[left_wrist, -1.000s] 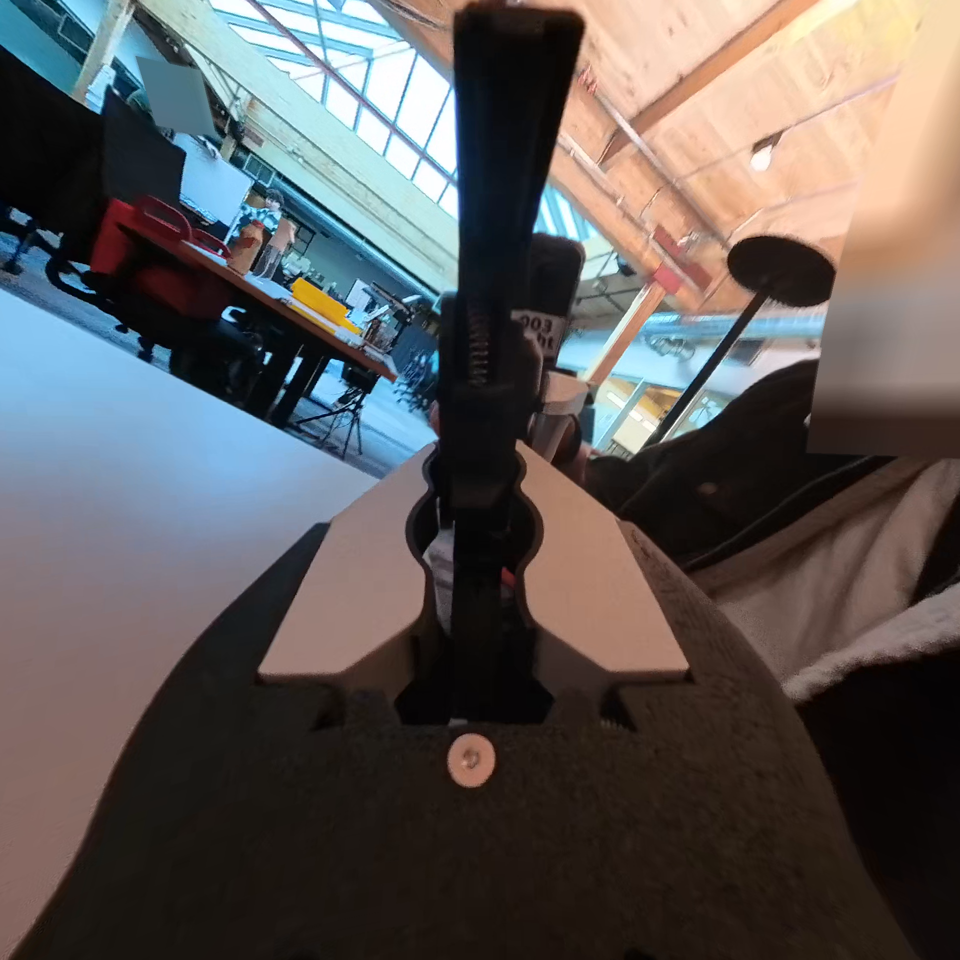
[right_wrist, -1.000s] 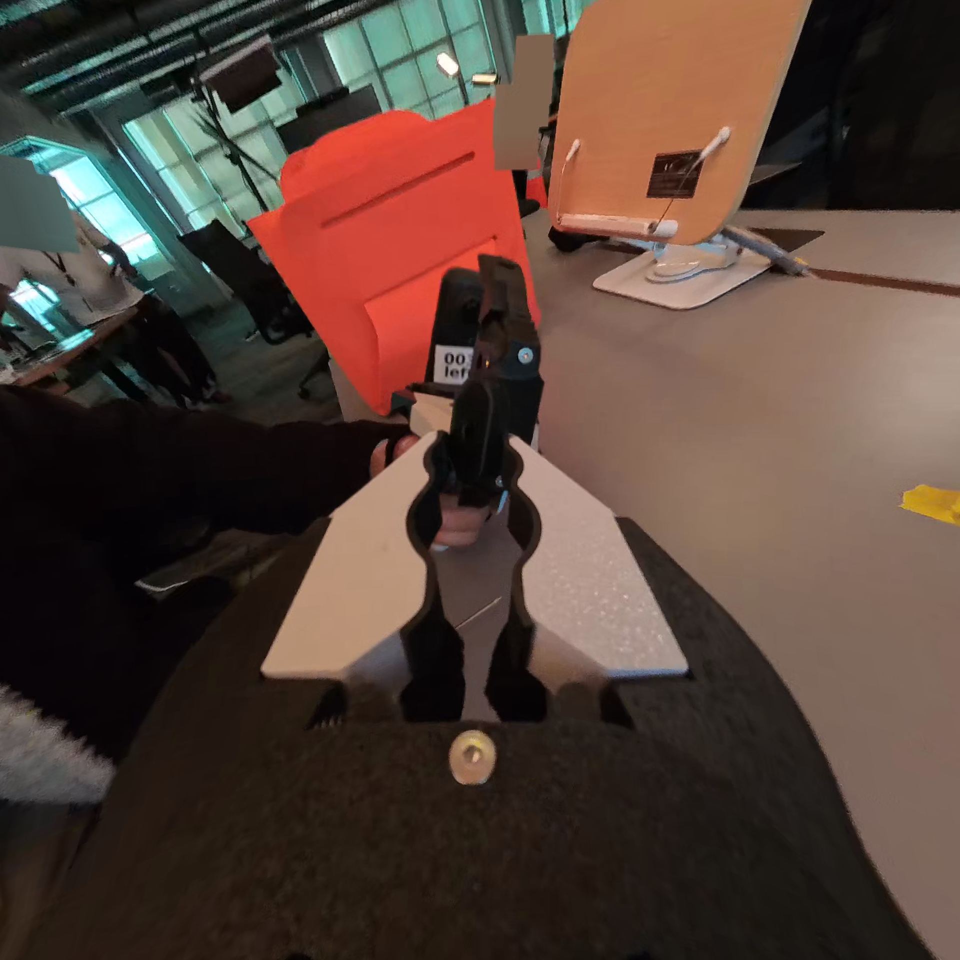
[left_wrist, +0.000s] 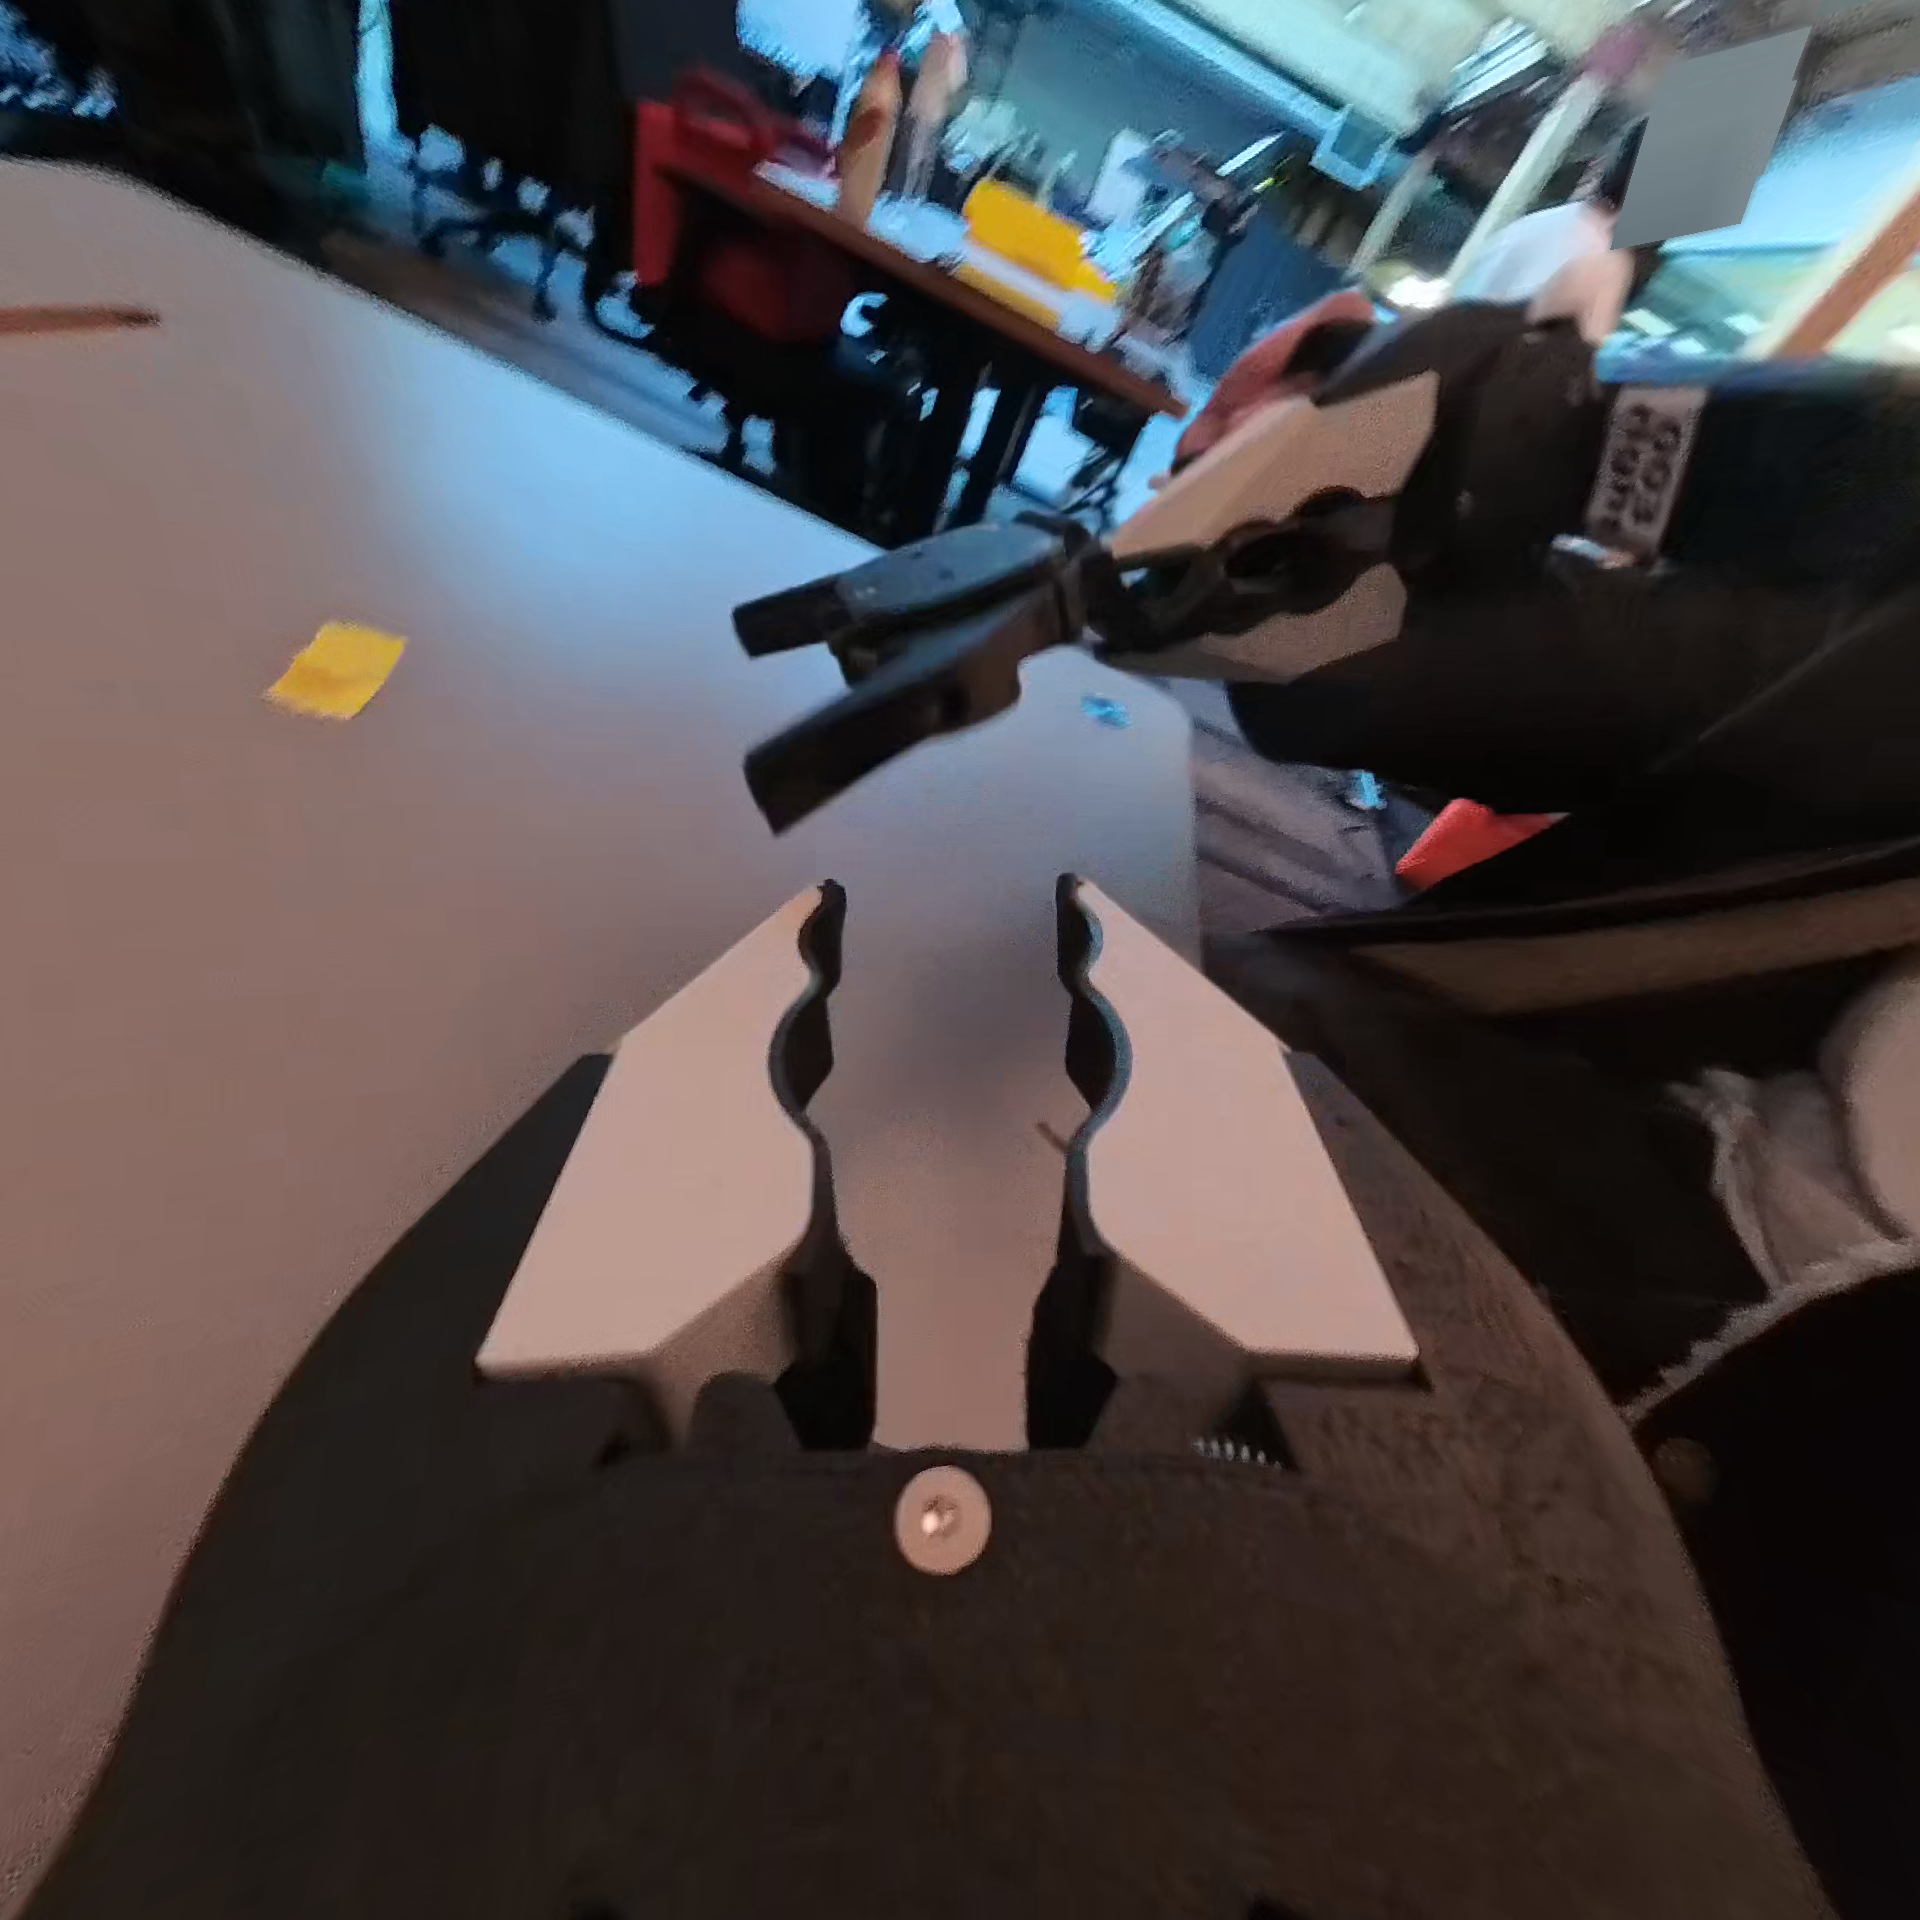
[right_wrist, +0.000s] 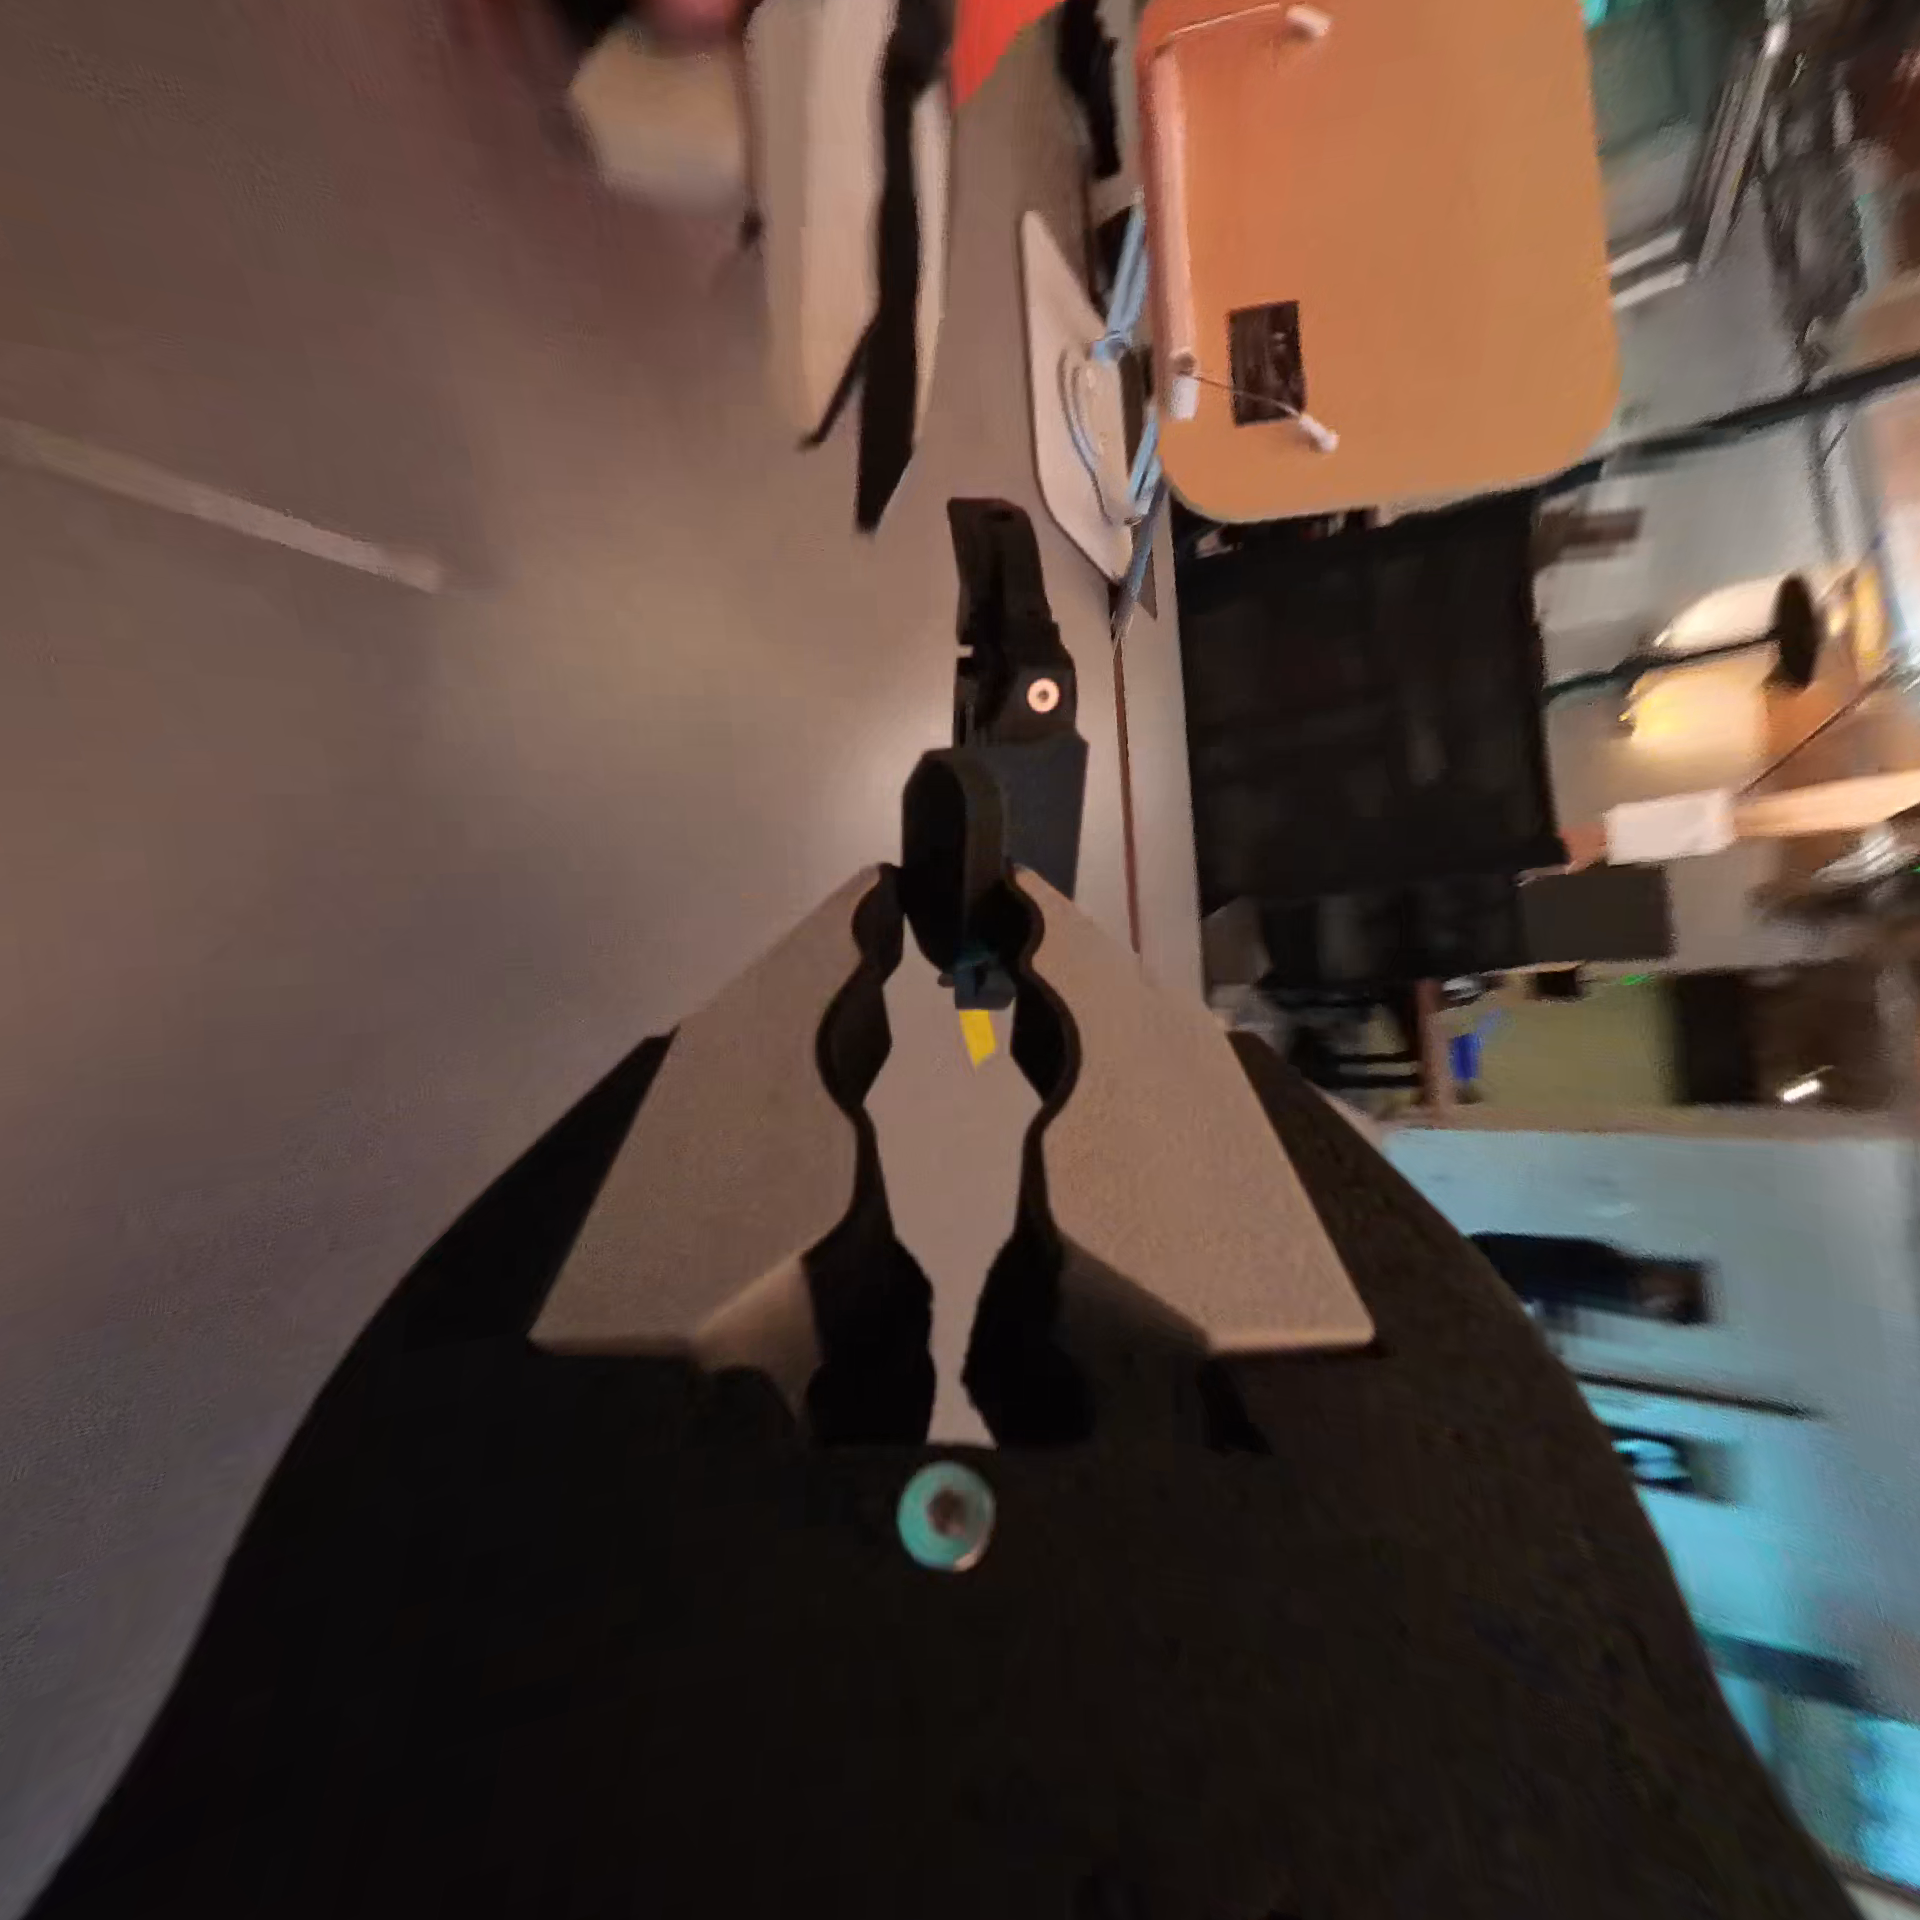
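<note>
The left gripper (left_wrist: 945, 904) has let go of the black pliers-like tool (left_wrist: 894, 644) and now hovers empty over the grey table (left_wrist: 416, 831), jaws well apart; further right, the right gripper (right_wrist: 951, 914) stays clamped on the tool's handle, carrying it alone.

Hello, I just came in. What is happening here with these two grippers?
A person holds a gripper in each hand over a pale table. The left gripper is open and empty above the tabletop. The right gripper is shut on a black hand tool with hinged handles; in the left view the tool sticks out in the air above the table. A yellow piece of tape lies on the table, apart from both.
</note>
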